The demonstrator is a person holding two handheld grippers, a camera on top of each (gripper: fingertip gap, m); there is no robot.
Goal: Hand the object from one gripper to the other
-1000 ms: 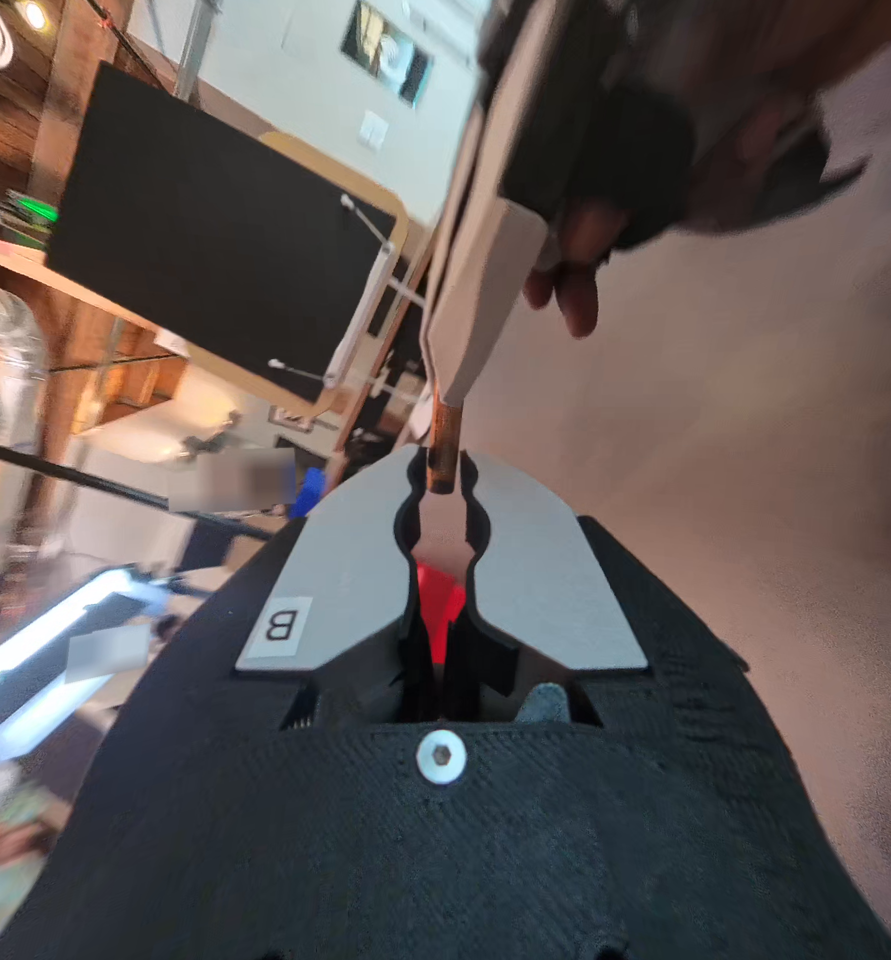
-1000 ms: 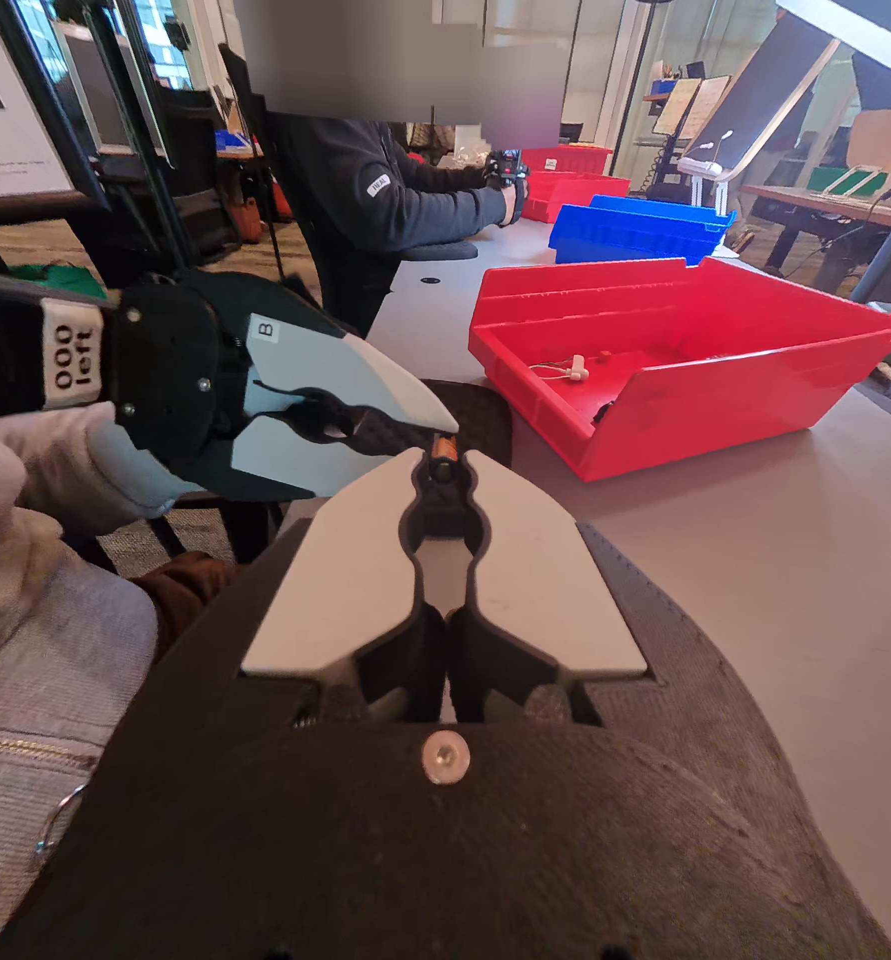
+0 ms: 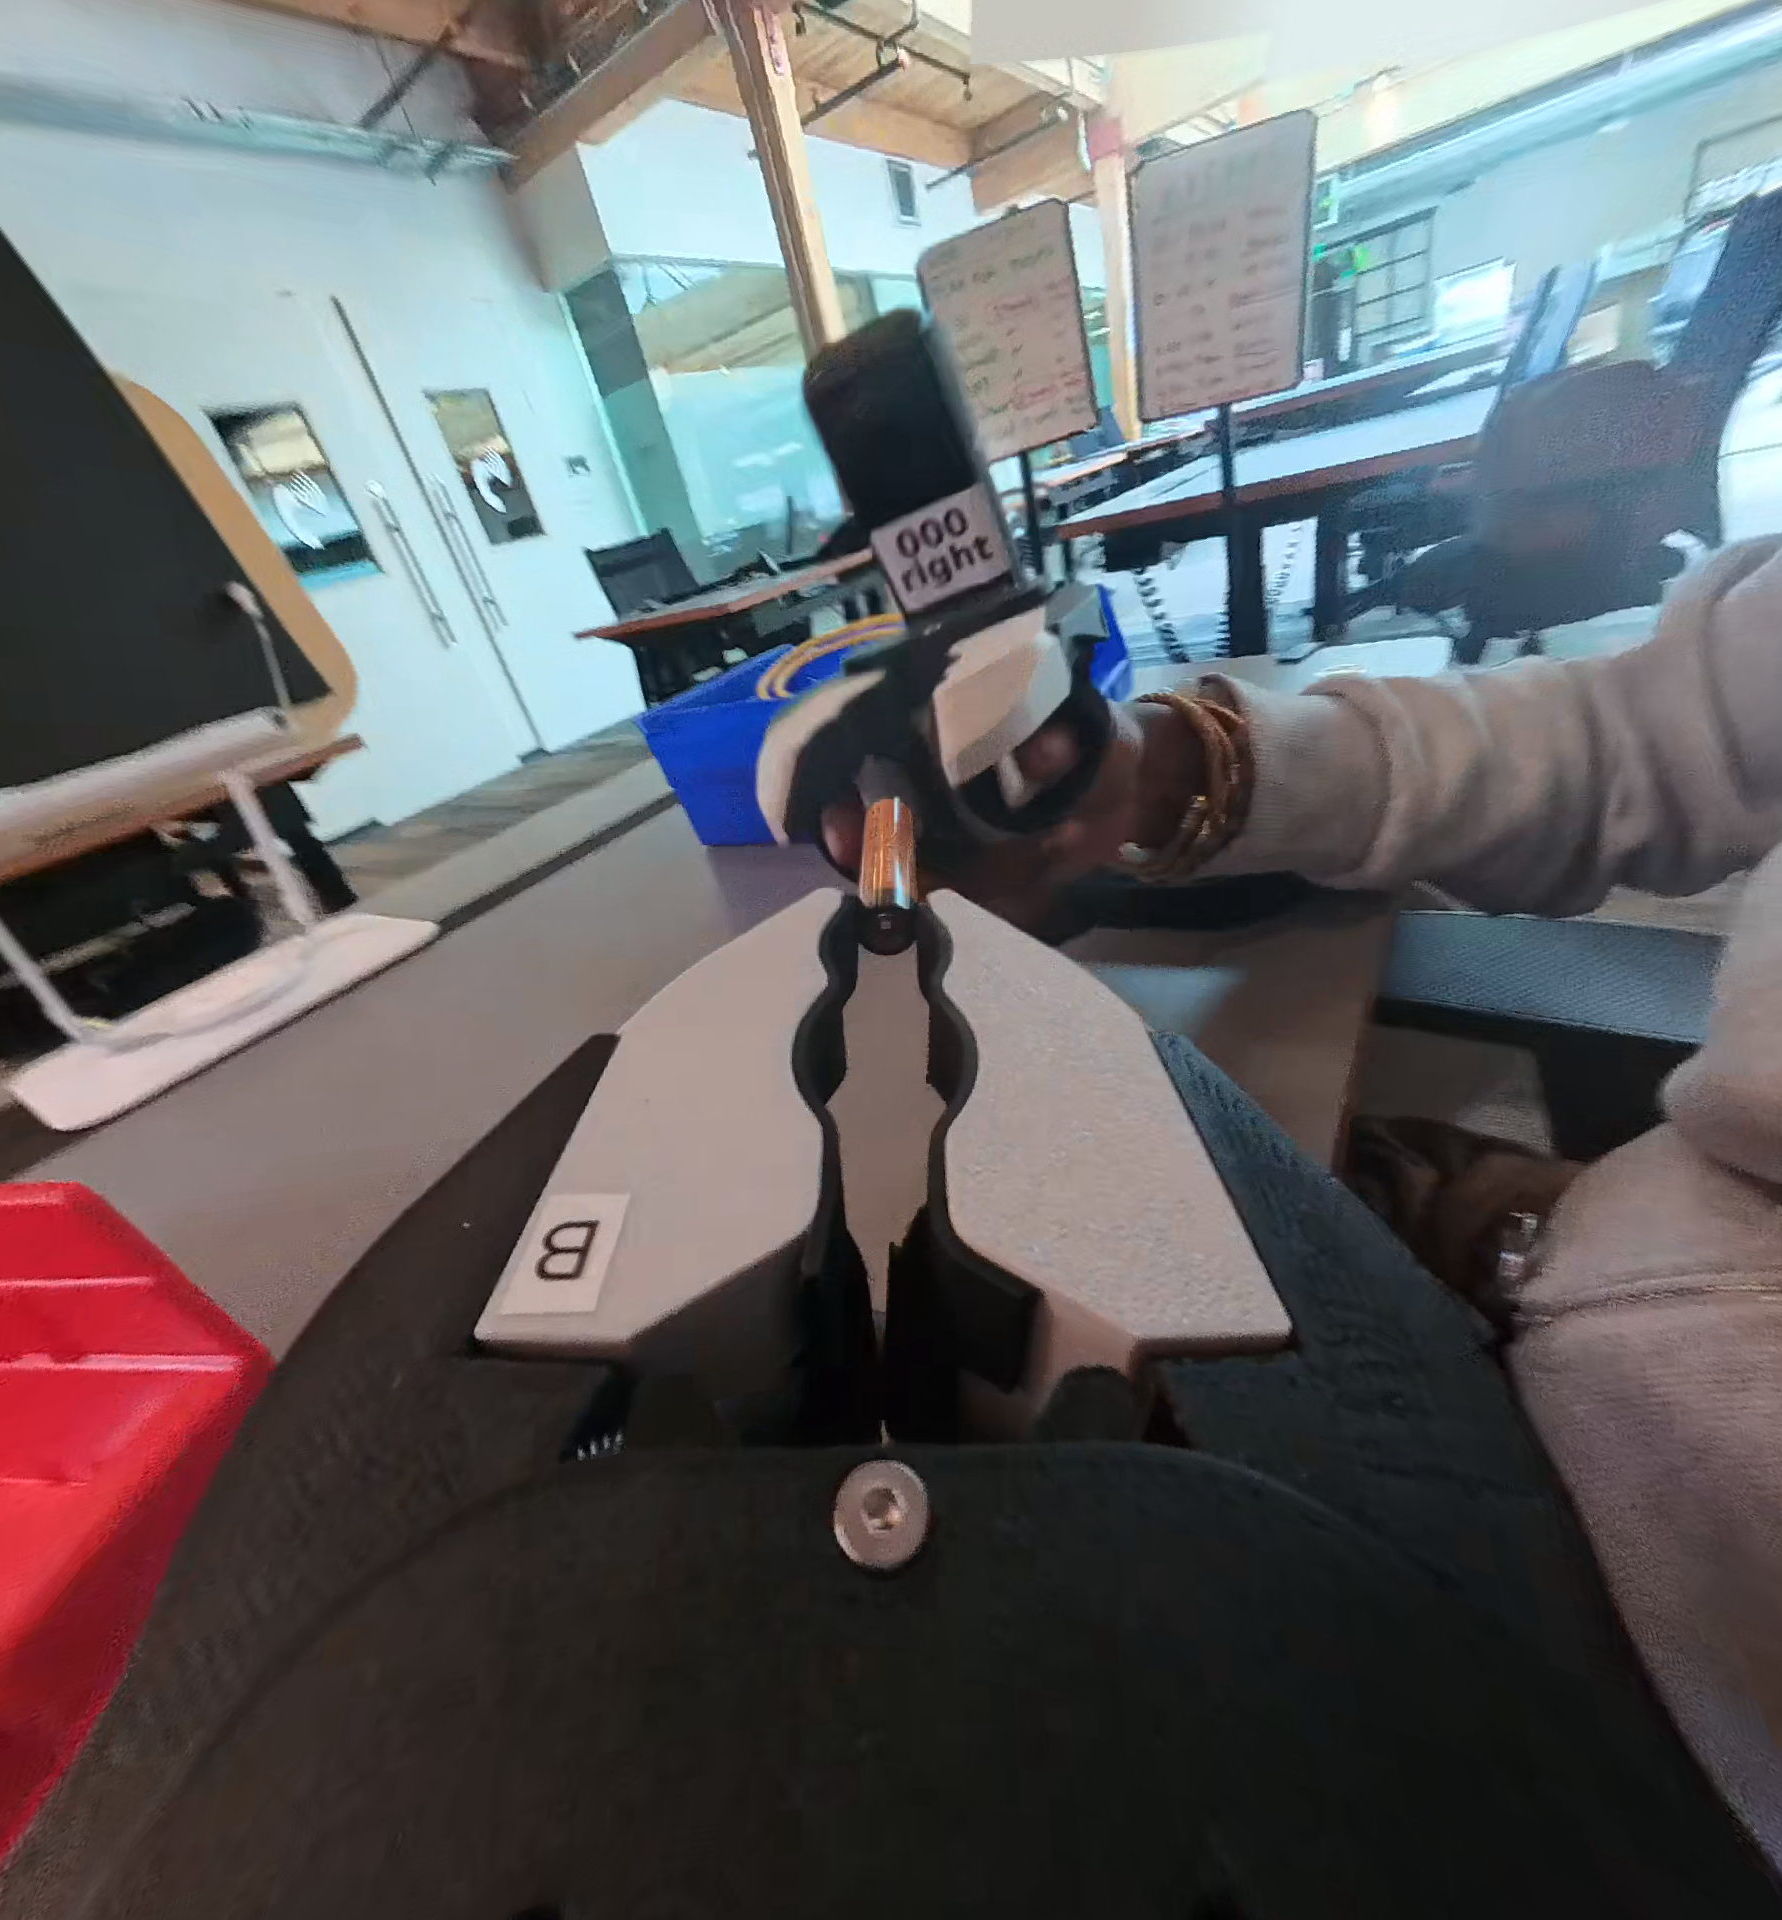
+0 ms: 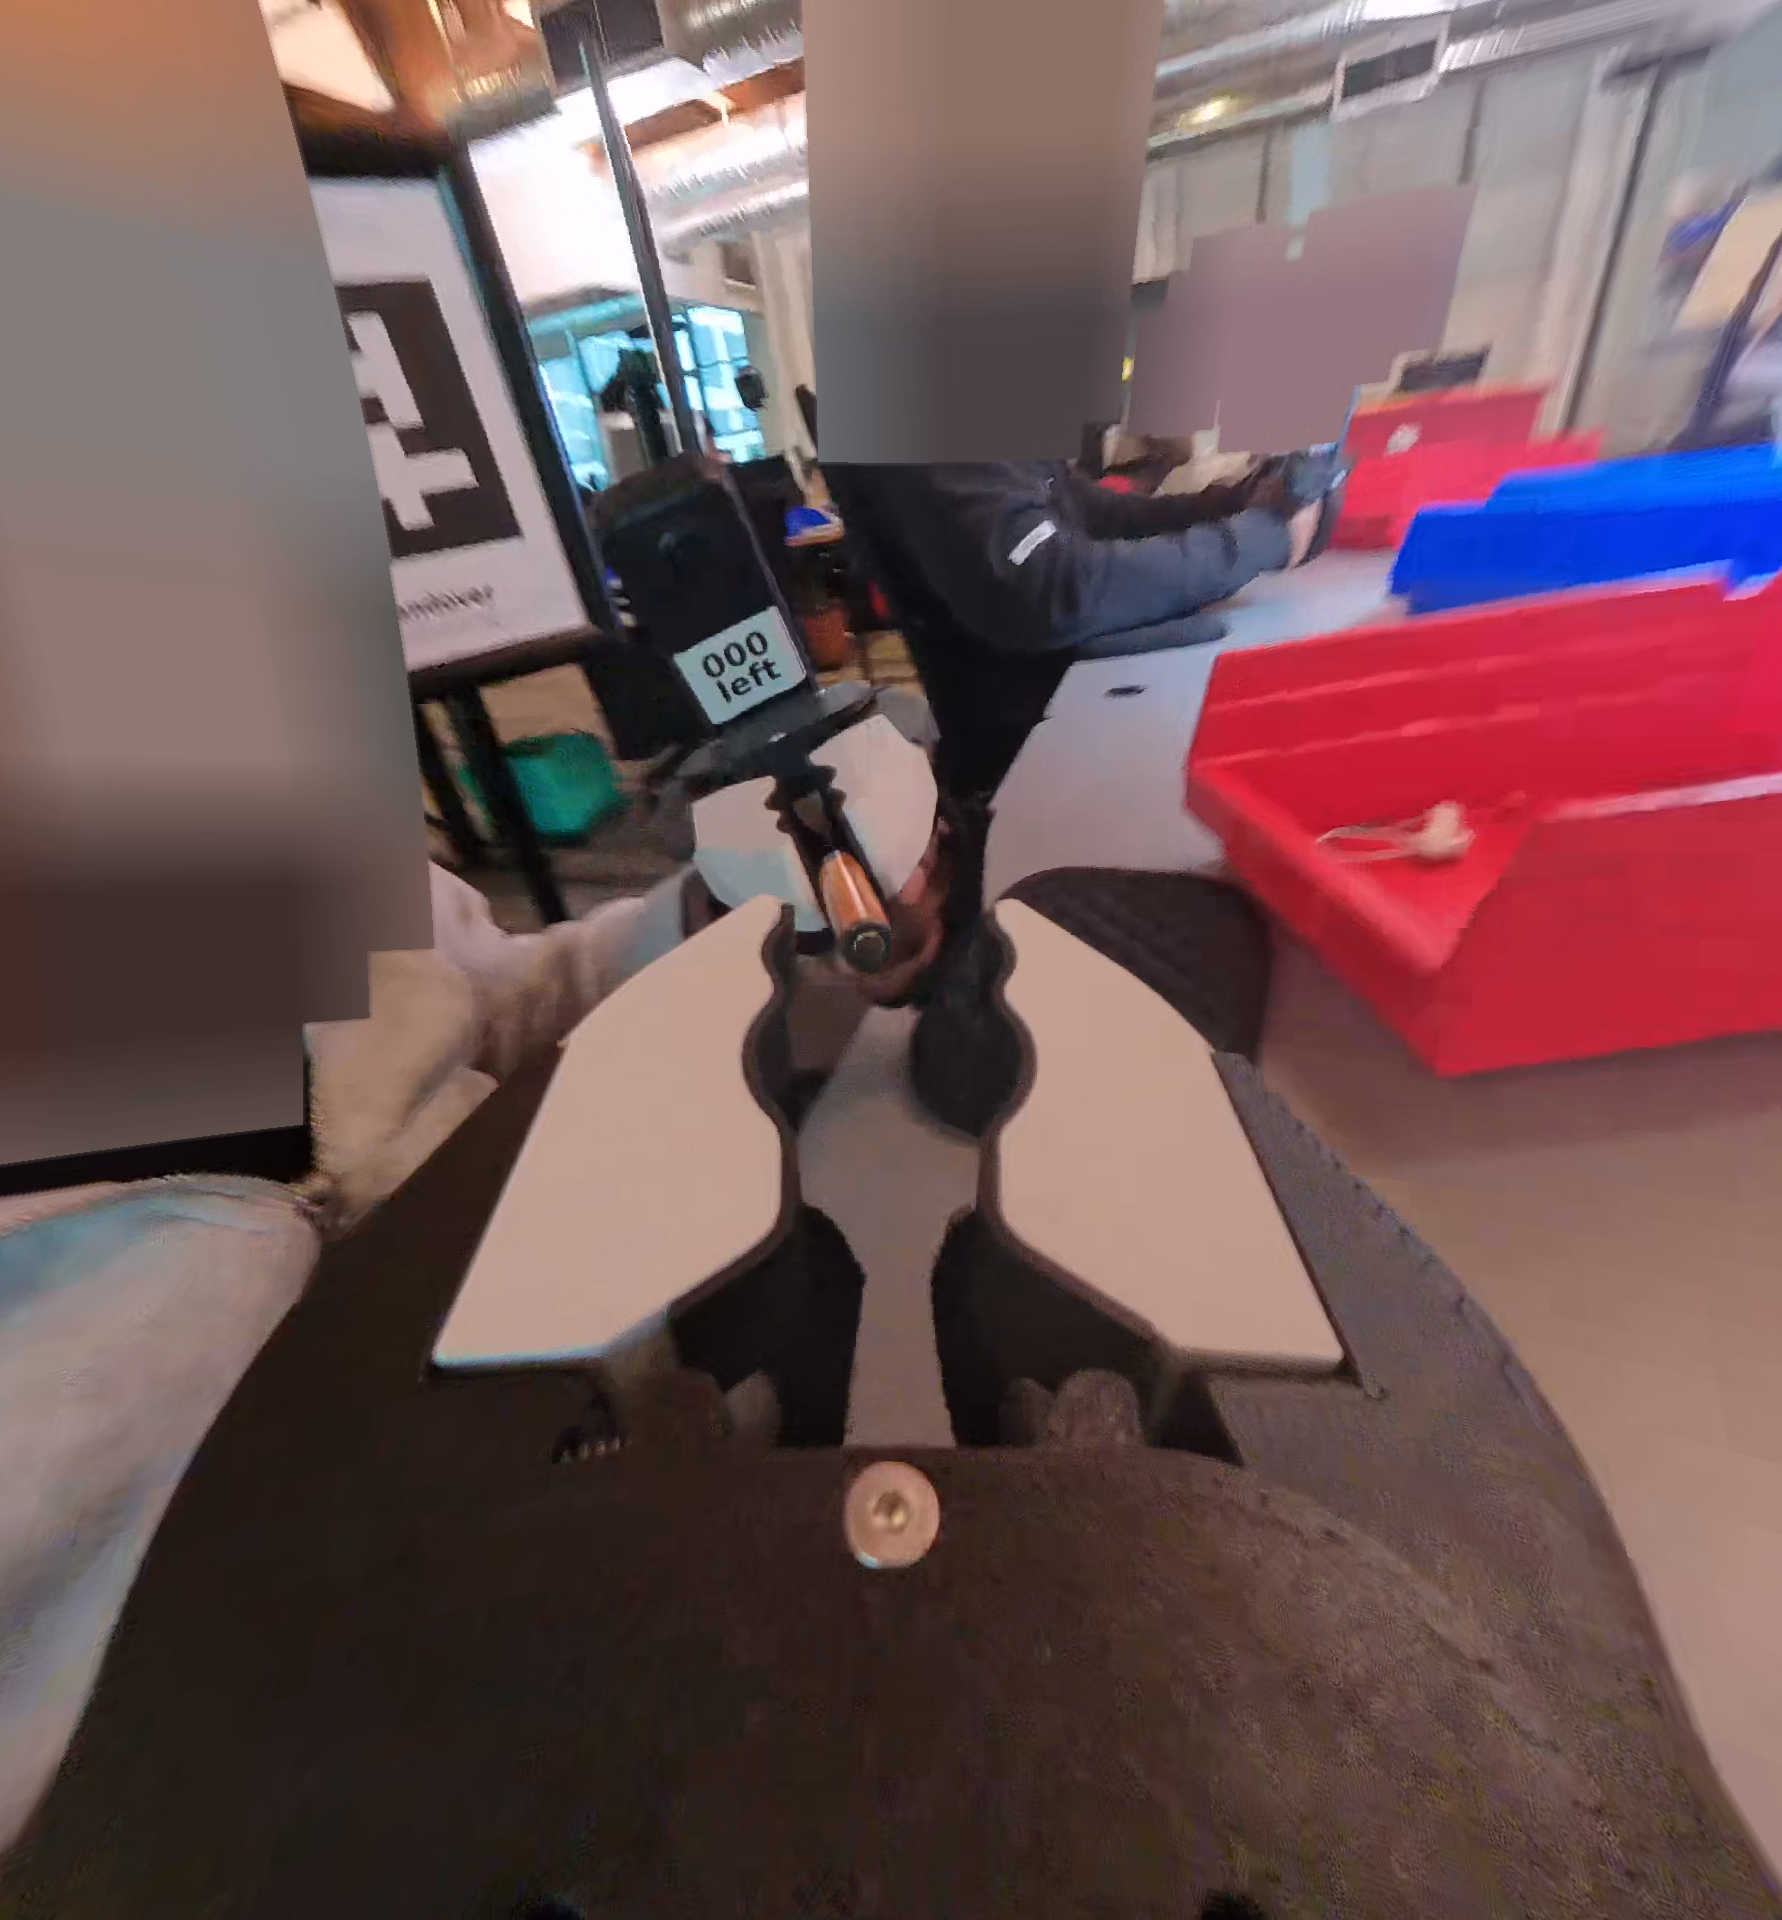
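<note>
Nipped at the very tips of the left gripper (image 3: 885, 904): a copper-and-black cylinder (image 3: 887, 862). Near end seated in the foremost notch, the rest sticking straight out ahead of the jaws. Jaws there almost together, only a narrow slit left behind the grip.

Straight ahead of those jaws and facing back at them: the right gripper (image 4: 889, 912), gaping wide, nothing clamped. In the right wrist view, black end of the cylinder poking in between the spread fingertips, closer to the left-hand one. No contact with either finger as far as visible, though blurred.

Just behind the right gripper in the left wrist view: gold bracelets (image 3: 1204, 774) and a pale sleeve (image 3: 1489, 748), running off to the right of the left jaws.

To the right of the right jaws: red bin (image 4: 1489, 956) on the grey table (image 4: 1489, 1195), a small white item (image 4: 1427, 831) lying inside it. Farther back on that side, blue bins (image 4: 1593, 520) and more red ones.

Ahead and left of the left jaws: white stand (image 3: 191, 1018) on the table. Beyond the cylinder and a little left: another blue bin (image 3: 710, 758).

Far ahead, above the right gripper: two whiteboards (image 3: 1012, 322). Ahead of the right jaws, past the left gripper: seated person in a dark jacket (image 4: 1053, 561).
</note>
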